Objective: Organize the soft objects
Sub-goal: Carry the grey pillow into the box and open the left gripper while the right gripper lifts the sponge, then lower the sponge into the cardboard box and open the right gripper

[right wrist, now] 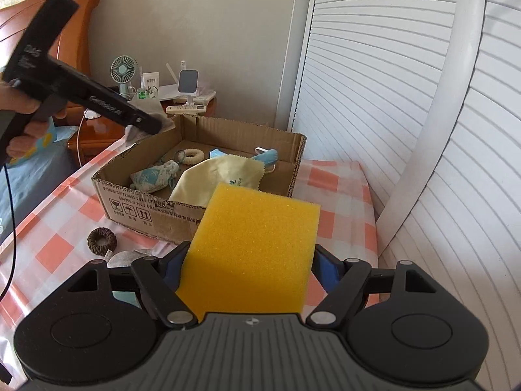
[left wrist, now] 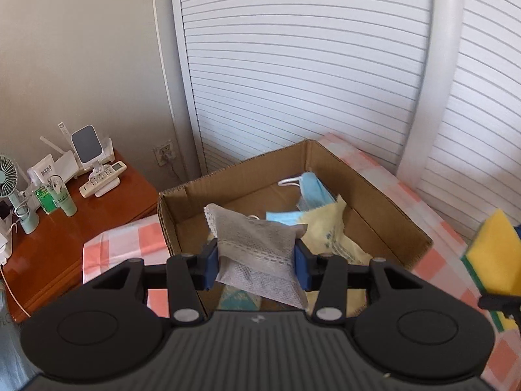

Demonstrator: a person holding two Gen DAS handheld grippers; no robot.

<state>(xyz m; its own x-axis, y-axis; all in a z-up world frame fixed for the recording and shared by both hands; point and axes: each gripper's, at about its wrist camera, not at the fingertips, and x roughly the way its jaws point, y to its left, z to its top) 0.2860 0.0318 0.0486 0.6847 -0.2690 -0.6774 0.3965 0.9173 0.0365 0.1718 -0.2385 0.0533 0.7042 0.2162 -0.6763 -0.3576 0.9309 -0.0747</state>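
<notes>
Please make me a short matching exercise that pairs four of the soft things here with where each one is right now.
Things:
1. sponge
2. grey pouch
3. brown scrunchie
4. yellow cloth

Places:
A. lying inside the box
B. held in the left gripper
C. on the checked tablecloth, outside the box
D. held in the right gripper

Pairs: 1-D, 2-B, 3-C, 4-A
</notes>
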